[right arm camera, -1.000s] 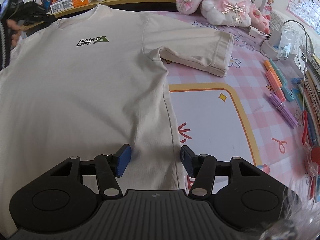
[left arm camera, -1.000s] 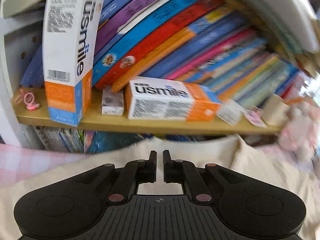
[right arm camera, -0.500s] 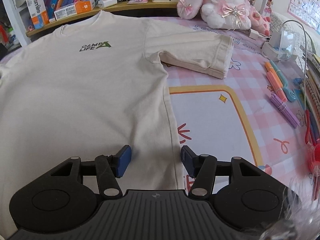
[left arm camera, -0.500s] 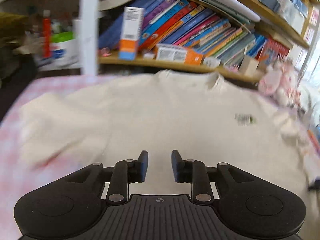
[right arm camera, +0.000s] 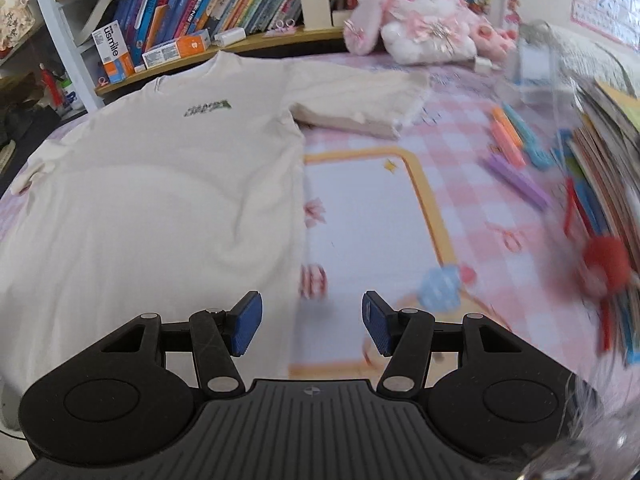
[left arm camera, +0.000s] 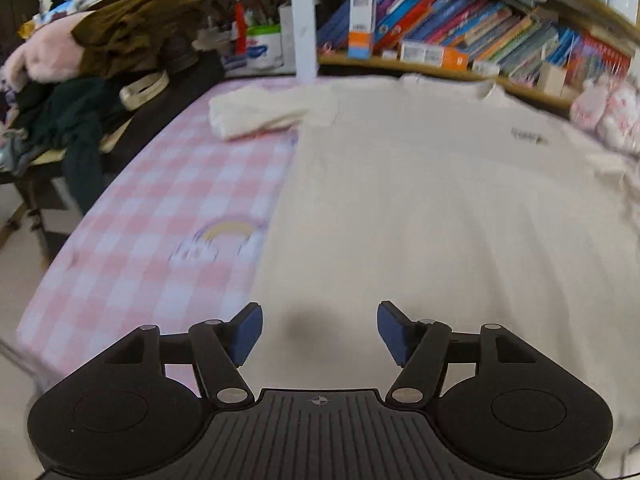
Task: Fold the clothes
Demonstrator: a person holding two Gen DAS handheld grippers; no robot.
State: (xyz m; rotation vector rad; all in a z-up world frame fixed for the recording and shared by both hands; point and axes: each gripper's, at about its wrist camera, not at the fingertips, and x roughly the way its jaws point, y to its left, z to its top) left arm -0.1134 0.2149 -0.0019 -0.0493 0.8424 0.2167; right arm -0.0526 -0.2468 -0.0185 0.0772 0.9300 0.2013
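Having pulled back from the far collar, the left gripper (left arm camera: 319,330) was opening, empty, over the near left hem of the flat cream T-shirt (left arm camera: 440,200), while the right gripper (right arm camera: 311,322) hung half-open and empty at its near right edge, so folding could begin.

Right gripper (right arm camera: 311,328) hangs open with nothing in it, cream t-shirt (right arm camera: 160,184) spread out ahead-left, plush bunny (right arm camera: 416,20) far ahead.

soft matt cream cloth t-shirt (left arm camera: 440,200) on smooth pink checked tablecloth (left arm camera: 152,216).
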